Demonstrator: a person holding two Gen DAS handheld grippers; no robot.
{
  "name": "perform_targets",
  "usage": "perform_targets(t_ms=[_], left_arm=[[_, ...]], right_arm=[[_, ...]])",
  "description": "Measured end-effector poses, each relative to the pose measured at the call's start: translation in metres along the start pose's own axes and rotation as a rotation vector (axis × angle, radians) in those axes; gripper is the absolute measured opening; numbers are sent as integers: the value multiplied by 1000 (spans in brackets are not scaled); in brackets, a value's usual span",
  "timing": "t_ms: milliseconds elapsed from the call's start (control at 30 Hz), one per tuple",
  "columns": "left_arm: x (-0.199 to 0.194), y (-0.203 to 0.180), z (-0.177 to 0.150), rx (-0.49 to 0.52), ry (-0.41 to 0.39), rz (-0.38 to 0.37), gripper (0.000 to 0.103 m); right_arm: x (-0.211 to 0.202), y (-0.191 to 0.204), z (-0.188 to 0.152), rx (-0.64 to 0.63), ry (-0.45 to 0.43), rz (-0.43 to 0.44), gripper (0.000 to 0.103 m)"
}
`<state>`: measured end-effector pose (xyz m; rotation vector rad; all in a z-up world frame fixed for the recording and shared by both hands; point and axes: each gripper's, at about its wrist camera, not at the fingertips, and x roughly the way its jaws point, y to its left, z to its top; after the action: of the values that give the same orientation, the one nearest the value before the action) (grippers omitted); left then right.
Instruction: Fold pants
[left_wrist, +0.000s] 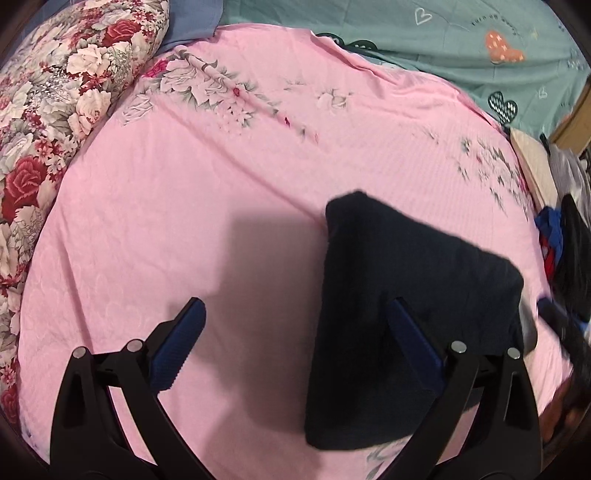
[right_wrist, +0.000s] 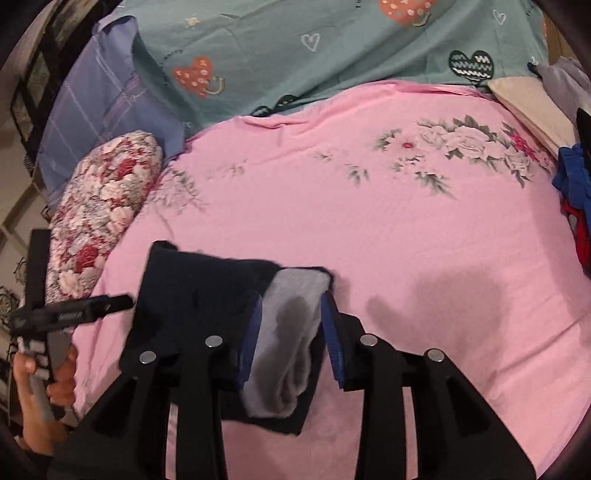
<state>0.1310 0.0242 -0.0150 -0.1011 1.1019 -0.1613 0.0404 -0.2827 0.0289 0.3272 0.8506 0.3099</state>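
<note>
The dark navy pants (left_wrist: 406, 295) lie folded into a compact block on the pink floral sheet (left_wrist: 221, 166). My left gripper (left_wrist: 295, 339) hangs open above the sheet, its right finger over the block's left part and nothing pinched. In the right wrist view the pants (right_wrist: 199, 295) show a grey lining (right_wrist: 291, 332) along their right edge. My right gripper (right_wrist: 291, 325) straddles that grey edge; the fabric fills the gap between its blue pads and looks slack, not squeezed. The left gripper (right_wrist: 110, 304) sits just left of the pants, held in a hand (right_wrist: 48, 387).
A red-and-white floral pillow (left_wrist: 48, 110) lies along the left. A teal heart-print cover (right_wrist: 295, 48) and a blue checked cloth (right_wrist: 99, 110) lie at the far side. A pile of clothes (right_wrist: 576, 206) and a cream cloth (right_wrist: 528, 103) sit at the right edge.
</note>
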Motion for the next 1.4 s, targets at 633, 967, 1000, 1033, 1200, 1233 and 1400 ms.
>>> perform_targets(t_ms=[633, 967, 1000, 1033, 1200, 1233, 1400], left_arm=[[16, 13, 35, -114, -22, -17, 101], [67, 5, 40, -92, 38, 88, 101], [62, 5, 39, -95, 46, 84, 101], [55, 7, 38, -101, 50, 70, 101], [21, 18, 14, -124, 58, -23, 101], [17, 19, 8, -122, 58, -29, 101], [15, 13, -18, -87, 114, -79, 101]], right_arm=[[0, 12, 3, -42, -11, 17, 35], [72, -16, 20, -11, 93, -114, 45], [71, -18, 20, -5, 94, -113, 45], [67, -19, 21, 7, 93, -99, 45], [24, -20, 11, 67, 53, -9, 53], [15, -21, 6, 72, 44, 13, 58], [8, -27, -15, 132, 114, 120, 59]])
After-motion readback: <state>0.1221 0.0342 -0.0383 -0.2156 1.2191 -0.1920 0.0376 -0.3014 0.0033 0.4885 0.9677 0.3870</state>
